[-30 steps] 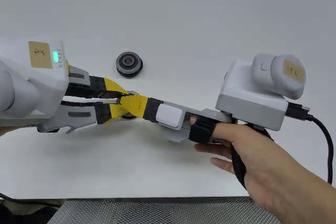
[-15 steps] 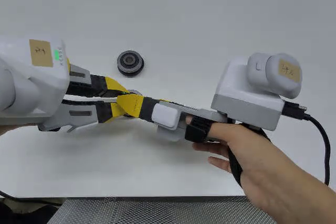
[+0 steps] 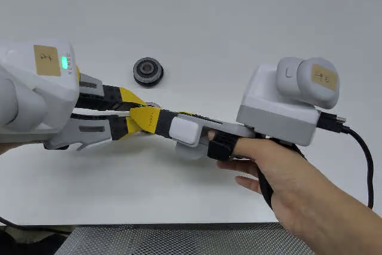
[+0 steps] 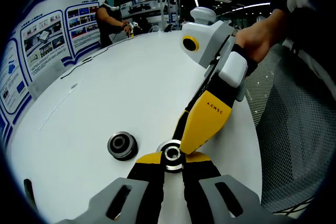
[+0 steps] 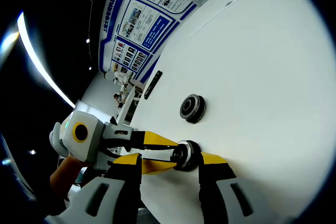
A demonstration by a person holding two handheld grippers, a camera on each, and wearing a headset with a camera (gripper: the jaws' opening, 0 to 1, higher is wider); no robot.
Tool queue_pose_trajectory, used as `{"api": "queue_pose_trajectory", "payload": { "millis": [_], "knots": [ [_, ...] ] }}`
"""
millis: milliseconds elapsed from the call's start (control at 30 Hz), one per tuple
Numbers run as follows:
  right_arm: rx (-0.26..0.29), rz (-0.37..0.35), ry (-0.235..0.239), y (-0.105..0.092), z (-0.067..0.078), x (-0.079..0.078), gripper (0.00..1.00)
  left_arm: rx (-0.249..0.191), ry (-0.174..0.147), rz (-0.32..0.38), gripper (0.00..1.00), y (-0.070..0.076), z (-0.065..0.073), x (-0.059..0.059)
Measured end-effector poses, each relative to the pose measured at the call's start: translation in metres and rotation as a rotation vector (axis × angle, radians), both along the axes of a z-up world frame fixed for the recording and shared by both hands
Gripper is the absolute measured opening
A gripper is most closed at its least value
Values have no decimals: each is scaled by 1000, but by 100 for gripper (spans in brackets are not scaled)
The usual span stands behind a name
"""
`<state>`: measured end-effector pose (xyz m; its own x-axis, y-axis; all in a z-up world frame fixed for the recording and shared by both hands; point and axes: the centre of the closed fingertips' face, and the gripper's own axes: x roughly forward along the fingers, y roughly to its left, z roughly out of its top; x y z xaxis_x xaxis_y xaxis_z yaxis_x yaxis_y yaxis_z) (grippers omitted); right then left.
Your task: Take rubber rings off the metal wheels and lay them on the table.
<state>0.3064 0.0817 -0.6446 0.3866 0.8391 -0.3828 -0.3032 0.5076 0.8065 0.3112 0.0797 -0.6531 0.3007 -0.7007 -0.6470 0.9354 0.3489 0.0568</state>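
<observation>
The white table [image 3: 227, 22] lies under everything. The left gripper [image 3: 140, 111] points in from 9 o'clock. Its claw is closed narrow on the held wheel [image 4: 172, 154], with a yellow tip touching each side. The right gripper [image 5: 184, 162], held in a hand [image 3: 286, 177], comes in from 4 o'clock. Its jaws flank the same wheel, but I cannot tell whether they pinch it. The loose wheel [image 3: 147, 71], dark-rimmed, lies flat on the table at 12 o'clock from the held one, apart from both grippers.
</observation>
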Motion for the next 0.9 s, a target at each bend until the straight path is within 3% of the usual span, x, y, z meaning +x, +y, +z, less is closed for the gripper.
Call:
{"api": "queue_pose_trajectory", "payload": {
  "millis": [333,567,900],
  "knots": [
    [1,27,-4,6,6,-6,46,1,1,0,12,0,0,0],
    [44,3,40,1,6,-6,42,1,2,-2,13,-1,0,0],
    [55,-13,51,-3,5,-2,39,2,3,-2,13,0,0,0]
  ]
}}
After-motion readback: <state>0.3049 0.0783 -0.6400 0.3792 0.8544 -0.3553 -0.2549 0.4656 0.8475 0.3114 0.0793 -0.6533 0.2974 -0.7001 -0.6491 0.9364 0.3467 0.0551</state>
